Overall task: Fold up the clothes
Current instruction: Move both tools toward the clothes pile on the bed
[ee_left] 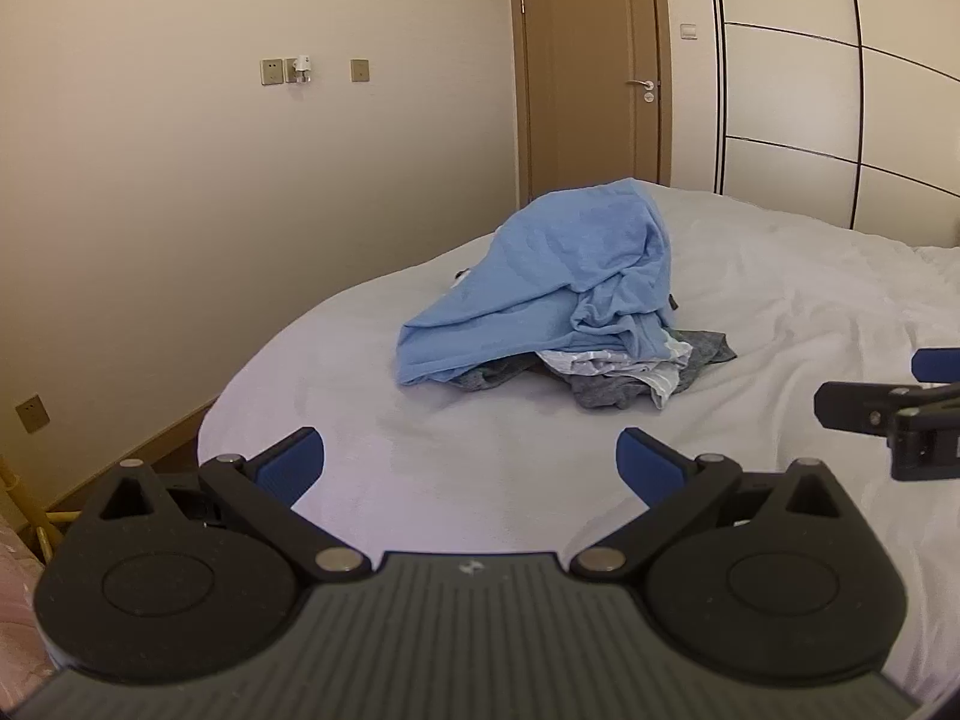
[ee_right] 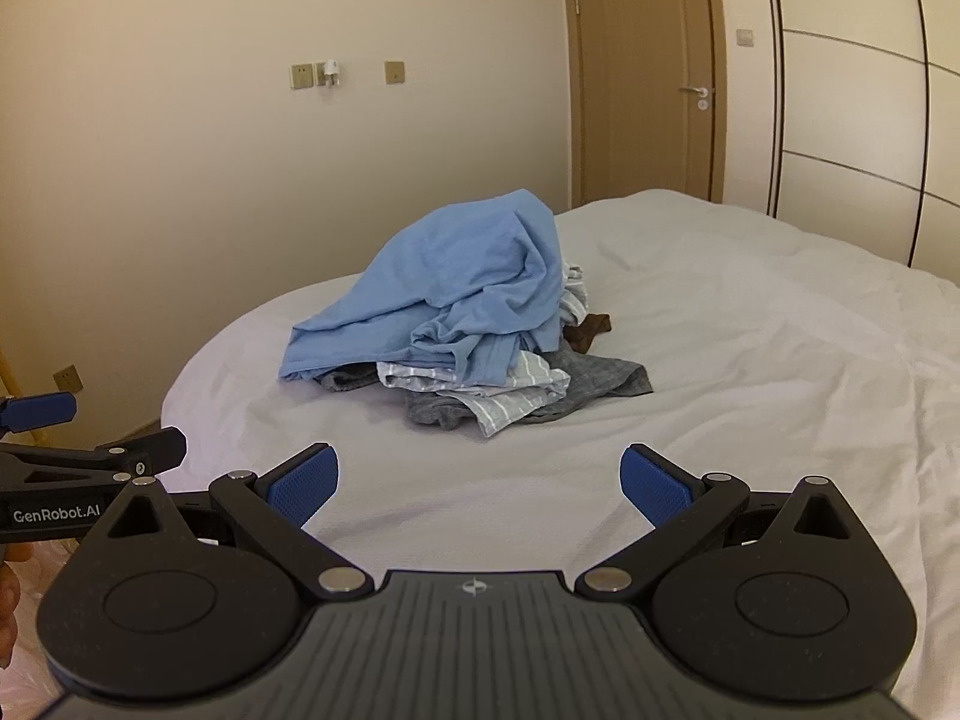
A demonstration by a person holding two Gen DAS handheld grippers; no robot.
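Pile of clothes [ee_left: 558,306]: heaped on the white bed [ee_left: 780,300], at twelve o'clock from both grippers, well apart from either.
Blue garment [ee_right: 456,288]: topmost, draped over the heap as a loose hood; lower hem spilling toward seven o'clock of the pile in the right wrist view.
Striped garment [ee_right: 480,387]: wedged under the blue one, poking out at five o'clock of the heap.
Grey garment [ee_right: 600,384]: lowest layer, flat against the sheet, edges showing at five and seven o'clock.
Brown item [ee_right: 591,327]: small, dark, at three o'clock of the pile; kind of item not clear.
Left gripper [ee_left: 471,462]: fingers spread wide, nothing between them, hovering over bare sheet.
Right gripper [ee_right: 480,480]: fingers likewise fully apart and empty; also seen at three o'clock in the left wrist view.
Handling, judged: light, soft, limp cloth; no shape kept when lifted; likely to drag neighbours along, since layers overlap.
Slip risk, judged: low on the textured blue pads, though a thin single layer could slide out if pinched shallowly.
Where to grip, judged: blue garment first, by its free lower hem or a visible corner, one gripper at each end, so as to peel it off the heap.
Caution, judged: deep pinch risks catching the striped layer or the bedsheet.
Progress, judged: nothing folded yet; separation of the pile comes first.
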